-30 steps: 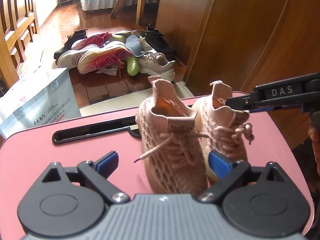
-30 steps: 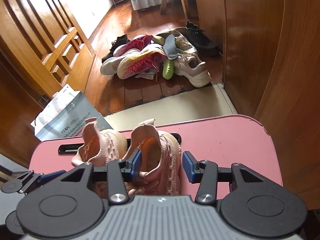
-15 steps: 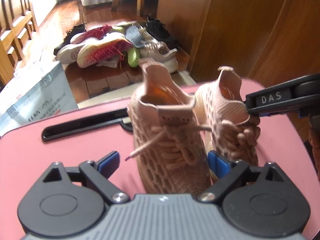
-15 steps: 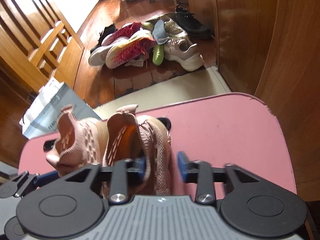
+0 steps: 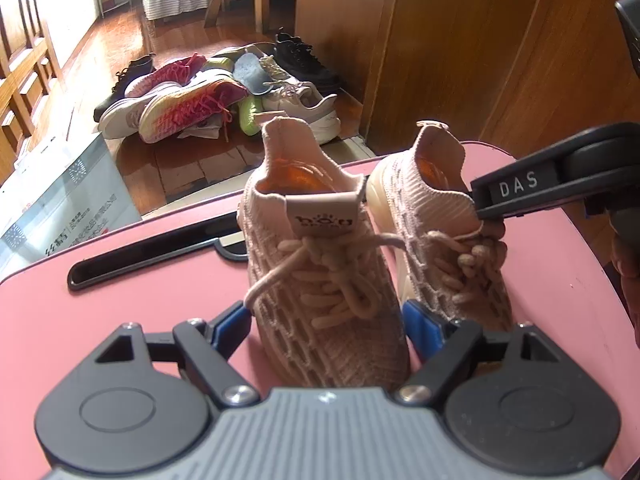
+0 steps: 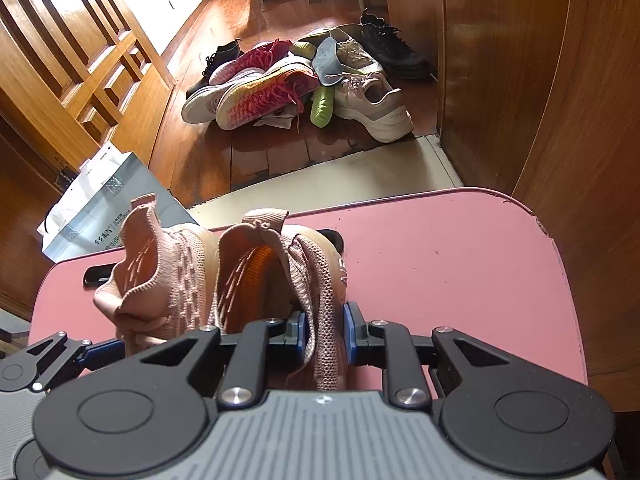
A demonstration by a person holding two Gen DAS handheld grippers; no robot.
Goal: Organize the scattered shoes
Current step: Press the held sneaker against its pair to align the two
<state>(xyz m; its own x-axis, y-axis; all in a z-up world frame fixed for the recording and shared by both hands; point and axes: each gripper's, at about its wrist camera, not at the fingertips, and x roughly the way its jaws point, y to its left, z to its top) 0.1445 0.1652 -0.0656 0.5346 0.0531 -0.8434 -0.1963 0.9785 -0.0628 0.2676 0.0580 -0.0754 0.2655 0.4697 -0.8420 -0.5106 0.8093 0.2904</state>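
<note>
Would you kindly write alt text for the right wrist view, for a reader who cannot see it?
The right hand-held gripper pinches the knit collar of one pink knit sneaker, which sits on a pink tabletop beside its matching pink sneaker. Beyond the table, a jumbled pile of mixed shoes lies on the wooden floor.

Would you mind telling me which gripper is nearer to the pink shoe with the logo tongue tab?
Left. The left gripper straddles the toe of the tabbed pink shoe, fingers open on either side. The right gripper is shut on the other pink shoe beside it.
</note>
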